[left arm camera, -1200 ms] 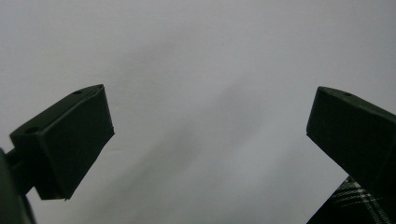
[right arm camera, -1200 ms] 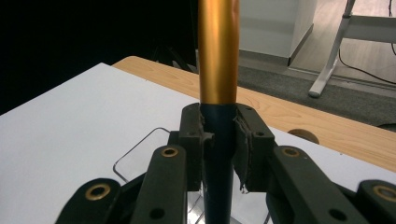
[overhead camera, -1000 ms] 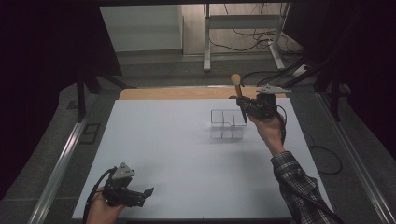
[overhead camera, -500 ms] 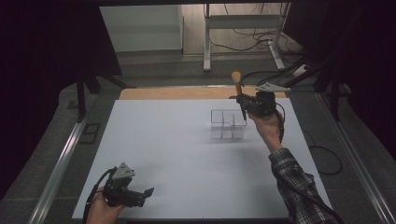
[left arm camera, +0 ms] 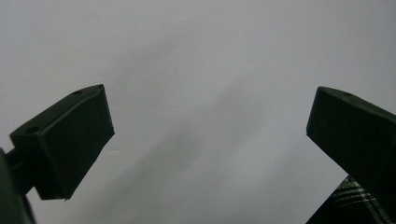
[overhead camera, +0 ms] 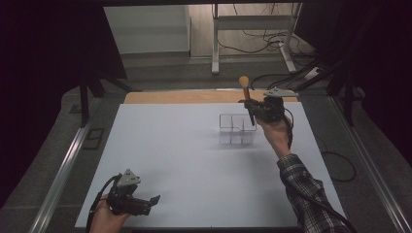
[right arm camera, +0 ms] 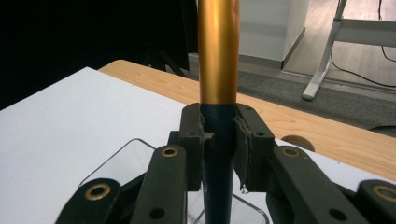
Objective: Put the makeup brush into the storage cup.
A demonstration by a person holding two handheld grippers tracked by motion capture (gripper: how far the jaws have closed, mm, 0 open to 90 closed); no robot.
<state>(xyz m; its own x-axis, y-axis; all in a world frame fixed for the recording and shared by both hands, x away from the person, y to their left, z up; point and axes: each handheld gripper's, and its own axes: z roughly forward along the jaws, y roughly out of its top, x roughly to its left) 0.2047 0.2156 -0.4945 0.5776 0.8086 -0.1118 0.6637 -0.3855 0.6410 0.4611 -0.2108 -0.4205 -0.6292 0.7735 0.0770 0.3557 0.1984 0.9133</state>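
Jaws of my right gripper are pinching shut on a makeup brush, the pads closing on its dark handle just below the gold metal ferrule. I am holding it upright, bristle head at twelve o'clock; in the high view the tan tuft is standing clear above my right hand. The lower end of the handle is pointing down toward a clear compartment organiser, and I cannot tell whether the tip is already inside a cell or just above the rim.

I am judging the brush to be light and stiff, a slim rod that will not bend in the grip. The glossy ferrule looks slippery and tapers, so the dark handle under it is the better place to hold; gripping higher risks the pads sliding, and the bristles are soft and should be left alone. The organiser looks thin-walled and light, likely to skid on the white table if the handle knocks it.

My left gripper is resting at about seven o'clock on the table, well apart from the organiser, jaws spread wide and empty.
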